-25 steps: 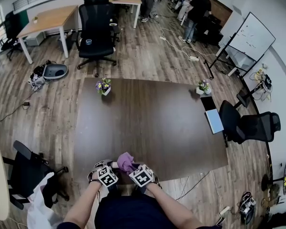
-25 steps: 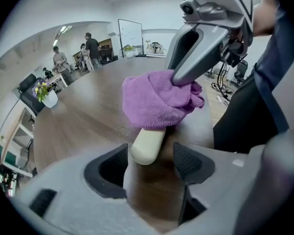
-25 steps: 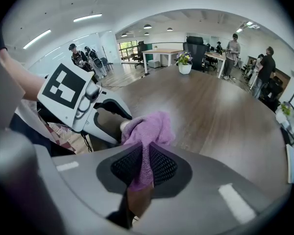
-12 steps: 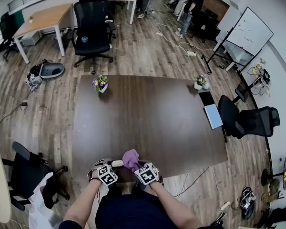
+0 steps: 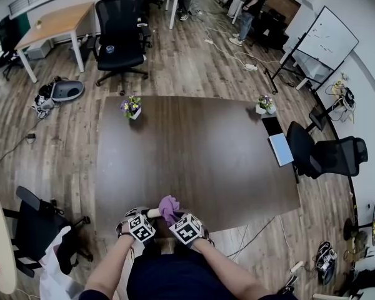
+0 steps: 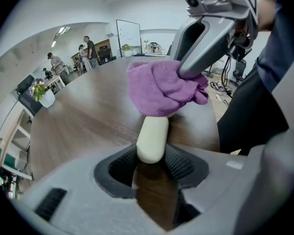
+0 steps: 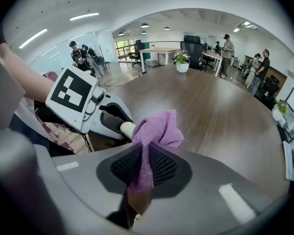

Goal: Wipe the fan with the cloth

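A small fan with a cream handle (image 6: pixel 152 138) lies at the near edge of the dark table (image 5: pixel 194 155). My left gripper (image 6: pixel 152 159) is shut on the handle's end. A purple cloth (image 6: pixel 161 84) is draped over the fan's head, which is hidden beneath it. My right gripper (image 7: pixel 144 166) is shut on a fold of that cloth (image 7: pixel 157 130) and comes in from the right, above the fan. In the head view both grippers sit side by side close to my body, left gripper (image 5: pixel 145 219) and right gripper (image 5: pixel 176 219), with the cloth (image 5: pixel 169 206) bunched between them.
Two small flower pots stand at the table's far corners, left (image 5: pixel 132 109) and right (image 5: pixel 264 105). A tablet (image 5: pixel 280 149) lies at the right edge. Office chairs (image 5: pixel 328 158) surround the table. People (image 5: pixel 253 5) stand far behind.
The right gripper and the cloth shifted a little to the right, then back left over the fan. The left gripper has stayed in place at the table edge.
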A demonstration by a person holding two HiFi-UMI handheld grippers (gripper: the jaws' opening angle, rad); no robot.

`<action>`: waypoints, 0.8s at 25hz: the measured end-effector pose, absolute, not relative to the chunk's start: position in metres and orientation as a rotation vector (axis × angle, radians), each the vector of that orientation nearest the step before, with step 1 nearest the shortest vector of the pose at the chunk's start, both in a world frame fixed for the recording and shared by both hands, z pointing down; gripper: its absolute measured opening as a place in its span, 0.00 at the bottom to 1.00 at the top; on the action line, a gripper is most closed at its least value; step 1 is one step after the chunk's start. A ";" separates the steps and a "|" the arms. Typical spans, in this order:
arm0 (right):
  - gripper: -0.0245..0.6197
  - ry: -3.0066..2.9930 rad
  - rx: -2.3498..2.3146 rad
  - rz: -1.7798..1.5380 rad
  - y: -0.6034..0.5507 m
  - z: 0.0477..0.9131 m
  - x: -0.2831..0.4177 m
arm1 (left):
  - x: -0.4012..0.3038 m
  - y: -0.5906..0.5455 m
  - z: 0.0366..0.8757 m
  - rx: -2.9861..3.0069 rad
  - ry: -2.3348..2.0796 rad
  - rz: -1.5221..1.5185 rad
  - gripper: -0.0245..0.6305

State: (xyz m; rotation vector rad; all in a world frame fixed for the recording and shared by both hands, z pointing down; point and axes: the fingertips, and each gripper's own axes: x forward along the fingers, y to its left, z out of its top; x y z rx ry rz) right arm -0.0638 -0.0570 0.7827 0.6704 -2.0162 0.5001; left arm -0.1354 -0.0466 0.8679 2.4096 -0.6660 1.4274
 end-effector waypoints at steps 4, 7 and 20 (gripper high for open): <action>0.12 -2.051 0.606 0.506 -0.051 0.783 -0.086 | -0.133 -0.047 0.868 2.416 -0.659 1.437 0.30; 0.12 -2.079 0.590 0.526 -0.046 0.784 -0.095 | -0.133 -0.047 0.866 2.414 -0.641 1.441 0.30; 0.12 -2.134 0.565 0.644 -0.037 0.800 -0.113 | -0.134 -0.047 0.869 2.391 -0.613 1.477 0.31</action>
